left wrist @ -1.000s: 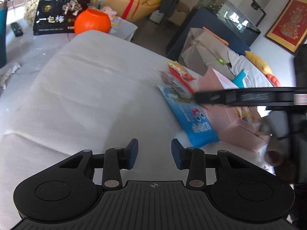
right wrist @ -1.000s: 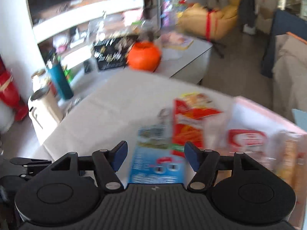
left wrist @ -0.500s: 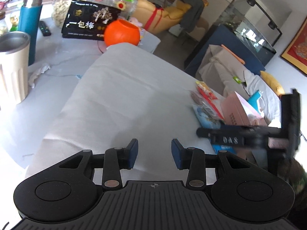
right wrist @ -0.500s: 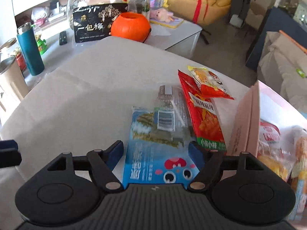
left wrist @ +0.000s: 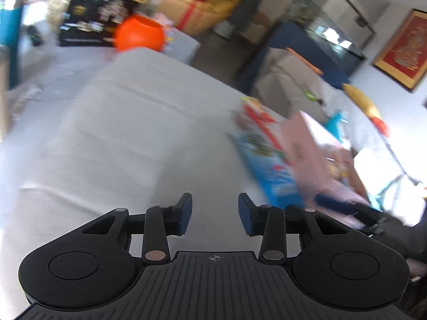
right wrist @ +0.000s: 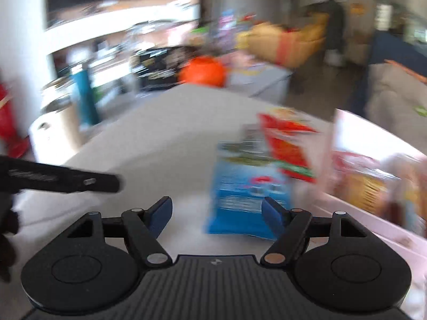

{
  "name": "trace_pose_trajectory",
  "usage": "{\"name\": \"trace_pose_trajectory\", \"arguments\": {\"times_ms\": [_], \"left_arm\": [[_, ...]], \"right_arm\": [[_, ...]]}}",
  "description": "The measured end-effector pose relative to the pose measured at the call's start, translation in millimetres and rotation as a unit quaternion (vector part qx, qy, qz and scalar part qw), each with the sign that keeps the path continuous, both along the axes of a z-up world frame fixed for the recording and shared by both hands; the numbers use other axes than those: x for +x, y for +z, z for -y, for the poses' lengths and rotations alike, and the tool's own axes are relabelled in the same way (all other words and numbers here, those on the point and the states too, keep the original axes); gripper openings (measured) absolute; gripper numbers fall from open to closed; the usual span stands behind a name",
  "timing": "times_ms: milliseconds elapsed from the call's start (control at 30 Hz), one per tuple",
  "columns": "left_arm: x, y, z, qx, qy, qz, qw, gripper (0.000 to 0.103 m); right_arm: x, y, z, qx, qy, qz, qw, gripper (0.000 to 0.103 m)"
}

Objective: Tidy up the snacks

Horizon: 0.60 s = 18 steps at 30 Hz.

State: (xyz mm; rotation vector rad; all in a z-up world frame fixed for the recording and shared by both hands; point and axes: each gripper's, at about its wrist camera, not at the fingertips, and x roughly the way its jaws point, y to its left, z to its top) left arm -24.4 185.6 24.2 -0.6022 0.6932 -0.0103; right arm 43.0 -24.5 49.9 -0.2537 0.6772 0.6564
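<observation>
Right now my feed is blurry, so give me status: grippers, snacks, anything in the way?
Left gripper open, empty. Right gripper open, empty, facing blue snack bag. Red snack bag beside pink box. Nothing between right gripper and blue bag.

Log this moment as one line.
left claw open, empty | right claw open, empty | blue pack on cloth beside pink box | red pack unboxed | views blurred

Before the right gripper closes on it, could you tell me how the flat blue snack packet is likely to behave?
The flat blue snack packet looks like thin printed film lying flat on the white tablecloth, so it will probably flop and bend when lifted. It likely weighs little for its area. The glossy film may slip between the open right gripper fingers, and a push may slide it rather than tip it.
</observation>
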Motion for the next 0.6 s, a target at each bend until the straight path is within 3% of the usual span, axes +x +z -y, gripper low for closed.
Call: {"name": "trace_pose_trajectory", "arguments": {"times_ms": [100, 333, 433, 600], "left_arm": [[28.2, 2.8, 12.3, -0.012, -0.040, -0.004, 0.9991, 0.042], [109.5, -16.0, 43.8, -0.007, -0.051, -0.034, 0.9981, 0.042], [122.4, -15.3, 55.1, 0.047, -0.052, -0.026, 0.9972, 0.038], [107.4, -14.2, 53.9, 0.070, -0.073, -0.026, 0.9945, 0.025]], "right_arm": [[-5.0, -10.0, 27.9, 0.020, -0.018, -0.025, 0.999, 0.074], [-17.7, -18.9, 65.0, 0.011, -0.052, -0.019, 0.998, 0.074], [-19.0, -18.6, 77.4, 0.016, -0.061, -0.015, 0.998, 0.074], [-19.9, -14.2, 82.0, 0.024, -0.054, -0.004, 0.998, 0.074]]}}
